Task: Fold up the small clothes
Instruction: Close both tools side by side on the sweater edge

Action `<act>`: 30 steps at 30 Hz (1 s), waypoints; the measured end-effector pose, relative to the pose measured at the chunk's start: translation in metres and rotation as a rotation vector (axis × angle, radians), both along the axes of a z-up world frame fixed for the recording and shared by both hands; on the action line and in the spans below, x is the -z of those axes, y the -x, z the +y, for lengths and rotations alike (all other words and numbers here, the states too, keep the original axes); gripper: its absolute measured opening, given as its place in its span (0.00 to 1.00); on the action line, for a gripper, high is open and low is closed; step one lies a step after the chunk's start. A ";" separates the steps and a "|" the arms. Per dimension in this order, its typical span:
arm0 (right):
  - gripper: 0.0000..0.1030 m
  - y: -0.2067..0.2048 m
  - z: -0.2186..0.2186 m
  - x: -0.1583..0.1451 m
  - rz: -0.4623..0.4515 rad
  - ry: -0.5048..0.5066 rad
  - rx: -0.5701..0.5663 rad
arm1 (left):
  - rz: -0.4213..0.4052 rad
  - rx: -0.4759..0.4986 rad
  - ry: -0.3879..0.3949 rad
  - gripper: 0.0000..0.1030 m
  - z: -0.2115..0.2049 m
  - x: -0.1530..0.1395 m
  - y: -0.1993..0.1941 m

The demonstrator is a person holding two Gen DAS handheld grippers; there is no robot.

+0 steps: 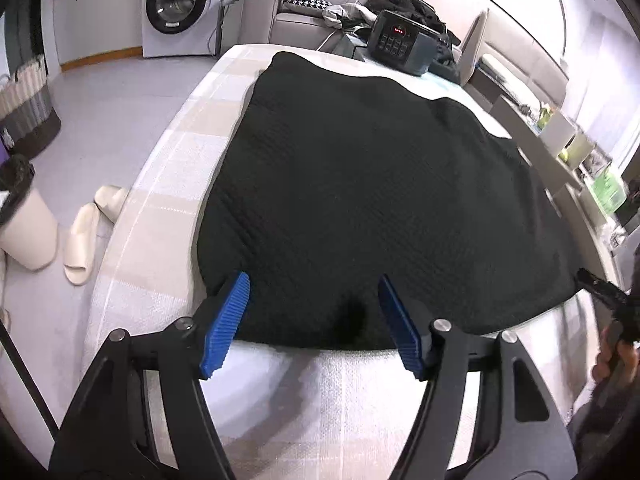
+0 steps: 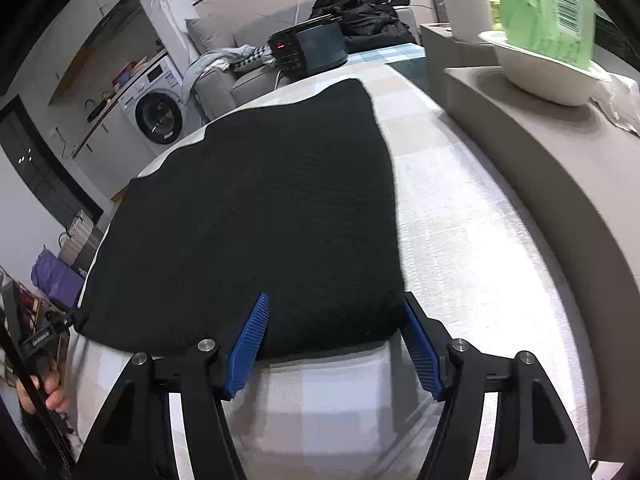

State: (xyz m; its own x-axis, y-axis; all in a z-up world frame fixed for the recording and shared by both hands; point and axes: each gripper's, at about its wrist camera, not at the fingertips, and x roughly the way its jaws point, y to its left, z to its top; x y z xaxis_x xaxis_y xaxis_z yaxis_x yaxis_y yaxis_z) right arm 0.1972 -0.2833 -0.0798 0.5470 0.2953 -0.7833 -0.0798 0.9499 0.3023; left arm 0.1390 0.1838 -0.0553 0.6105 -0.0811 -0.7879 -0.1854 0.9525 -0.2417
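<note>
Your black cloth (image 1: pixel 360 184) lies flat on the checked table (image 1: pixel 168 184). Your left gripper (image 1: pixel 314 304) has its fingers (image 1: pixel 226 320) spread apart over the cloth's near-left edge; your right gripper (image 2: pixel 334 326) has its fingers (image 2: pixel 250 338) apart, straddling the near-right corner.

A bed (image 1: pixel 168 184) with a pale checked cover carries the things. A black knitted garment (image 1: pixel 360 200) lies spread flat across most of it, its near hem close to the near edge. At the far end, a dark box with buttons and a red display (image 1: pixel 400 40) sits on the cover, apart from the garment.
</note>
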 end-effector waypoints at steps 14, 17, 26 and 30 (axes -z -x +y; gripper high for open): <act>0.33 -0.028 -0.005 0.012 0.009 -0.119 -0.009 | 0.026 -0.065 -0.002 0.32 0.003 0.014 -0.050; 0.20 -0.029 -0.004 0.009 0.001 -0.106 -0.012 | 0.007 -0.070 0.047 0.14 0.011 0.012 -0.047; 0.19 -0.015 -0.009 0.009 0.040 -0.055 -0.024 | 0.036 -0.052 0.035 0.08 0.011 0.009 -0.018; 0.23 -0.016 -0.011 0.003 0.039 -0.064 -0.007 | 0.028 -0.059 0.003 0.18 0.013 0.002 -0.010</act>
